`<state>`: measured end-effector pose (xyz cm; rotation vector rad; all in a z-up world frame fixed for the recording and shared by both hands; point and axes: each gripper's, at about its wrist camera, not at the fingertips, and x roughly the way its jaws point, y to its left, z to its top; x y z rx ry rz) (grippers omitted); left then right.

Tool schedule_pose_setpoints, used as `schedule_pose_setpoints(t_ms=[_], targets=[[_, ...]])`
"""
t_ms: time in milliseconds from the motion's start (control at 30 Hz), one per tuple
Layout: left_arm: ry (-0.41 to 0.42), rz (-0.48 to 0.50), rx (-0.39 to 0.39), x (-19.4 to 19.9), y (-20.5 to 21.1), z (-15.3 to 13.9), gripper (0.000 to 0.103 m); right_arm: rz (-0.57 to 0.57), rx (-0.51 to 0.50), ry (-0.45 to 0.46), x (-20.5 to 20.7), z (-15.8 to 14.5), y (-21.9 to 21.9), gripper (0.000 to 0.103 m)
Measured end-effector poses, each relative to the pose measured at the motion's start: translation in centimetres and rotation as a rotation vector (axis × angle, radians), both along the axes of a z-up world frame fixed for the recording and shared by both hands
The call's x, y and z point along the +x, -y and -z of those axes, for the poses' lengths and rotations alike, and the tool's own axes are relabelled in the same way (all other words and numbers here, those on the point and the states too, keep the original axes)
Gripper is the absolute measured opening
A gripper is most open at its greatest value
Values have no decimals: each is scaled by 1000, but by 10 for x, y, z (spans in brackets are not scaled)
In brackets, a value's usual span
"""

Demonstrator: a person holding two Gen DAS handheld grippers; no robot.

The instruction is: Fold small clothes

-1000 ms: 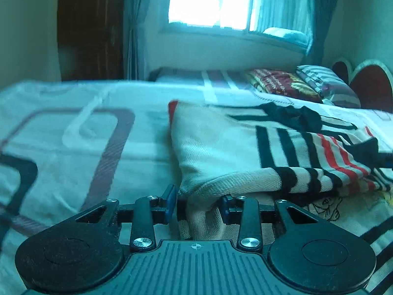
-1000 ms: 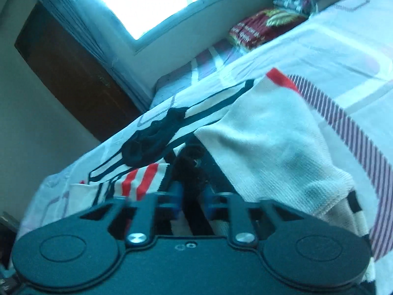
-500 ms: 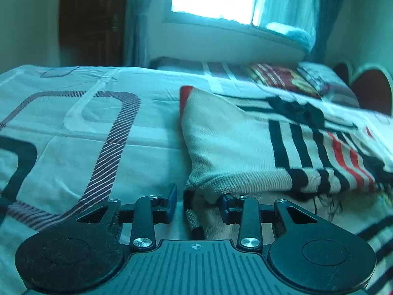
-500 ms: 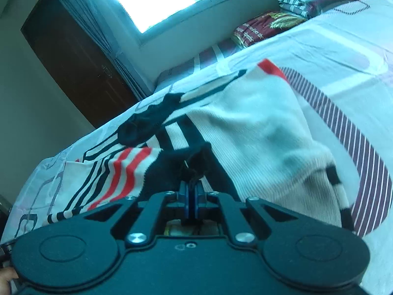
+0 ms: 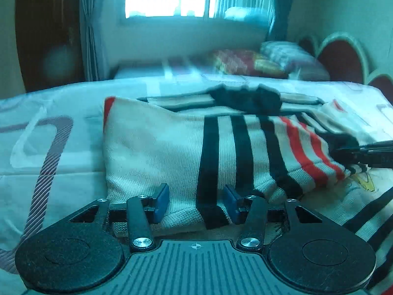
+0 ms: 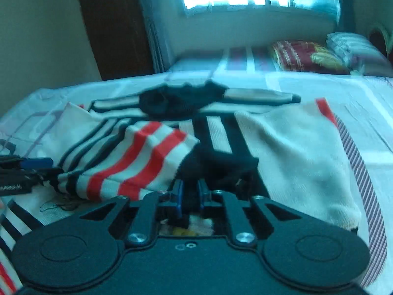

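Both tools matter: left tool (image 5: 196, 204) has just been opening, released, sweater (image 5: 157, 152) hem between; right tool (image 6: 189, 196) clenched on dark cloth at 6 o'clock. Flatten before folding.

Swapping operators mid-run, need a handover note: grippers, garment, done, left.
Left gripper: jaws have just been opening, pads off the cloth, the striped sweater hem lying between them.
Right gripper: shut on dark fabric of that sweater.
The sweater lies on the bed, one side folded over.
Done: first fold.
Left: release the right side, then probably further folds and flattening.
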<state>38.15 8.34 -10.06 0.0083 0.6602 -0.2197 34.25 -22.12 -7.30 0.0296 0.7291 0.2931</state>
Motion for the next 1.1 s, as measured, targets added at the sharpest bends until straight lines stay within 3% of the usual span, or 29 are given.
schedule_pose_setpoints(t_ms=[67,167,267,367,400,500,633,767,800,833,933,1100], targets=[[-17,-11,-35,1,-6,-4,50,4,-1,-9,0,-5,1,10],[44,-39,-73,10,-7,-25,50,6,43,51,3,-18,-1,23],[32,-35,-48,39,-1,-29,51,-40,73,60,22,-18,-22,22],[-71,-38,-26,70,2,-7,57,-82,0,20,47,-2,-47,15],[-46,-28,-22,67,4,-6,57,-72,-38,-20,55,8,-51,15],[-43,-9,31,72,6,-20,57,-74,16,15,53,2,-44,18],[-1,-41,4,91,-5,-25,57,-82,63,47,66,3,-46,18],[-20,-87,37,125,-11,-15,57,-97,10,34,88,12,-63,17],[-50,-98,39,133,-14,-8,59,-96,14,40,90,15,-63,17],[-52,-99,19,138,-17,-4,67,-95,17,51,91,17,-63,18],[-44,-116,2,131,-21,-11,67,-90,40,54,89,12,-59,19],[9,-114,-38,79,-2,-12,67,-118,78,53,77,6,-58,21]])
